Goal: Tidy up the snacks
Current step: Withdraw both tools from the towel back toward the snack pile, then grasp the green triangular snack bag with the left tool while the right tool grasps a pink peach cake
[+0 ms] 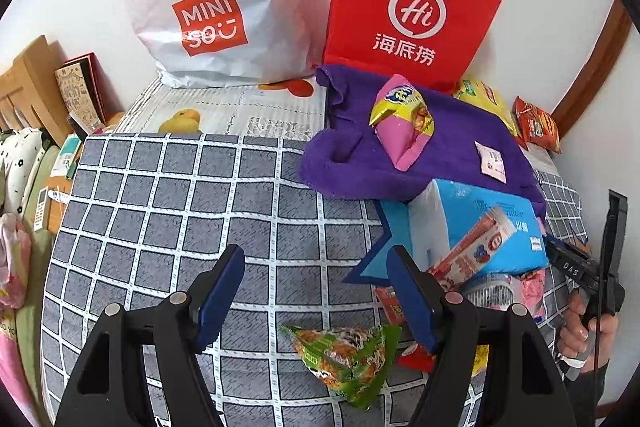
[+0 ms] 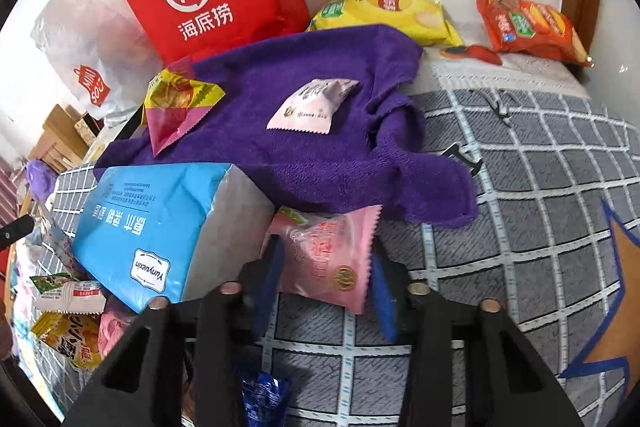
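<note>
2 blue pads of our right gripper (image 2: 326,291) pinch the pink snack packet (image 2: 328,259) by its sides, its far end tucked under the purple towel (image 2: 320,147) on the checked bedspread (image 2: 540,227). Our left gripper (image 1: 316,303) hangs spread over a green snack packet (image 1: 348,355), gripping nothing. We judge the risks thus: lifting the pink packet may drag the towel and tip the small white sachet (image 2: 312,105) and yellow-pink packet (image 2: 176,107) resting on it; the glossy film could also slip free.
</note>
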Tool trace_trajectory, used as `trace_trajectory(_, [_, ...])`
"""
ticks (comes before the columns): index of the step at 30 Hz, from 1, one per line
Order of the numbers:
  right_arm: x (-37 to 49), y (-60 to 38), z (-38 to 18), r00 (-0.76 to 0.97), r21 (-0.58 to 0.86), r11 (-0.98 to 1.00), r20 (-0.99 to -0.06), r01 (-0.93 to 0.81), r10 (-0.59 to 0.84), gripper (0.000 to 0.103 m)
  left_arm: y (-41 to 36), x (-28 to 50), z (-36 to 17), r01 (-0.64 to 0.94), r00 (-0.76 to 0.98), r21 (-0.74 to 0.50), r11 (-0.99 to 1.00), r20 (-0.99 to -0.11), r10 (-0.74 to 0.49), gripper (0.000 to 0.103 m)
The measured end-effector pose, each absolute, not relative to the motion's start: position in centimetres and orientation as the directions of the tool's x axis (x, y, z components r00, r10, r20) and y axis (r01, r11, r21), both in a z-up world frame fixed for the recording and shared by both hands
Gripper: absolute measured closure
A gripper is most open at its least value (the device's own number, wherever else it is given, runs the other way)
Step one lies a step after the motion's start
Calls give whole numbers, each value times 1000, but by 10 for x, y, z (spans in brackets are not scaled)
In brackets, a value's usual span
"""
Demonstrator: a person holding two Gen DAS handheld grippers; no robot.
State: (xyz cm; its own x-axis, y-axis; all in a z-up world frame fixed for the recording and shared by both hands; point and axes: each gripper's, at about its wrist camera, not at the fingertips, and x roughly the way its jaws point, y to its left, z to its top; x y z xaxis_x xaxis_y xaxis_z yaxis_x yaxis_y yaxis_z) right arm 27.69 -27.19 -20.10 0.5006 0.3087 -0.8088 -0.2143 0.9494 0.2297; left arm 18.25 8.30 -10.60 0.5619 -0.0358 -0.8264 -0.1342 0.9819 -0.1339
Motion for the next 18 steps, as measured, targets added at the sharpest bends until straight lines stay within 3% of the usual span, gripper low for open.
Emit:
trace_trajectory(11, [227,-307,-168,569,244,953,-764,-181,303,83,82,158,-113,-130,563,-186,974,-822,-82,31])
trace_trajectory(12, [220,-310,-167,567,240,955,-769,-172,296,88,82,157,-114,-126,562,-189,974,-822,-87,31])
trace_trajectory(18, [172,-325,-174,531,178,972,-815,-150,232,88,78,150,-118,-100,558,-201,975,-822,-113,31])
